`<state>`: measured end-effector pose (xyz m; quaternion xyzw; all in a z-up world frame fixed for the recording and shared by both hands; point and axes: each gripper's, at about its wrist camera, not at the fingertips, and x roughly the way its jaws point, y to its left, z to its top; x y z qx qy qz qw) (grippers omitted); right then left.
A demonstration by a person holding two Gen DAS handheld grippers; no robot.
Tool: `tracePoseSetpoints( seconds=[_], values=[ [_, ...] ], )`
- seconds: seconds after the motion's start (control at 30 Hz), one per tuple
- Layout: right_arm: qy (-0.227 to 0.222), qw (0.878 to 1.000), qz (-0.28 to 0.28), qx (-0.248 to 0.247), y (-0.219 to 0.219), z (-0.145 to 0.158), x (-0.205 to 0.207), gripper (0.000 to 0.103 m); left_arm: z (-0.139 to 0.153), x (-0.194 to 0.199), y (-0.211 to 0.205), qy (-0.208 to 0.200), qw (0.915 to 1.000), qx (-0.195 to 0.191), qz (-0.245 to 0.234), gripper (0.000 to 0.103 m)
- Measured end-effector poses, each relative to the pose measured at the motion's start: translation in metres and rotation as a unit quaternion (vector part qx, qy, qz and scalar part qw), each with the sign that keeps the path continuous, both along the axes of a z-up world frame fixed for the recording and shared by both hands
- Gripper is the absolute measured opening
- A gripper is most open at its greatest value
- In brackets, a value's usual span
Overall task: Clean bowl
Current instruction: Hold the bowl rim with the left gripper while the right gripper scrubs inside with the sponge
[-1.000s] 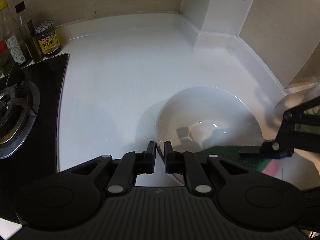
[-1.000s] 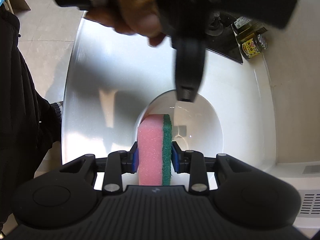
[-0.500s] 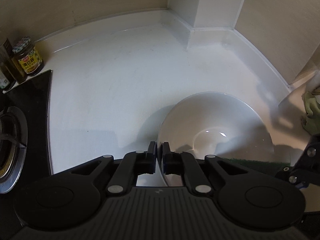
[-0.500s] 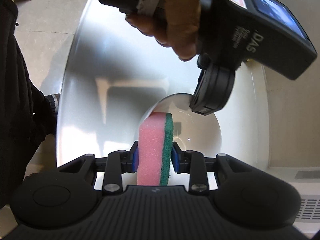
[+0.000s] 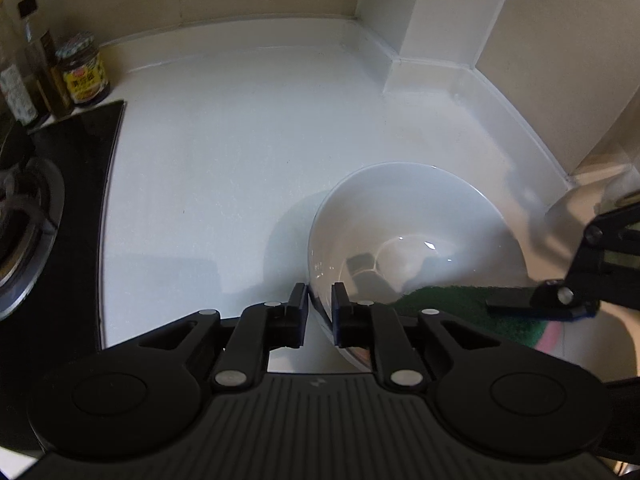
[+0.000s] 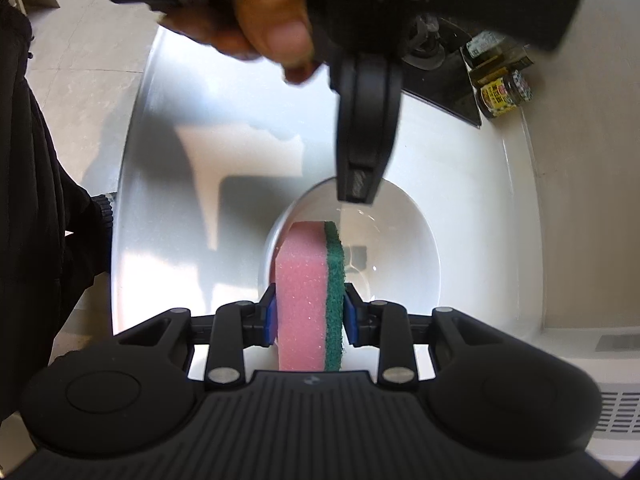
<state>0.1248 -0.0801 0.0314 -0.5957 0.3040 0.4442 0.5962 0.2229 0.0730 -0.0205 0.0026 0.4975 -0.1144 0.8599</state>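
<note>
A white bowl sits on the white counter; it also shows in the right wrist view. My left gripper is shut on the bowl's near rim, one finger inside and one outside. In the right wrist view the left gripper comes down onto the bowl's far rim. My right gripper is shut on a pink and green sponge, held upright at the bowl's near edge. The sponge's green face shows low right in the left wrist view, beside the right gripper's finger.
A black gas hob lies at the left with a yellow-label jar and bottles behind it. The white counter runs back to a beige wall and a white corner column. The floor lies beyond the counter edge.
The left gripper has swung and tilted the bowl back, so the hob and jar show more again. The sponge has pushed slightly deeper into the bowl. Both grips stay held.
</note>
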Motion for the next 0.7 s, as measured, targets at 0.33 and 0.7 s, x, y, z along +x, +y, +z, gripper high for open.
tracePoseSetpoints(
  seconds=[0.33, 0.7],
  values=[
    [-0.019, 1.000, -0.004, -0.014, -0.001, 0.002, 0.005, 0.027, 0.006, 0.017, -0.009, -0.012, 0.9999, 0.007, 0.008, 0.005],
    [-0.017, 1.000, -0.001, -0.015, -0.006, 0.002, 0.003, 0.027, -0.003, -0.014, -0.001, -0.002, 0.9983, -0.040, 0.043, 0.016]
  ],
)
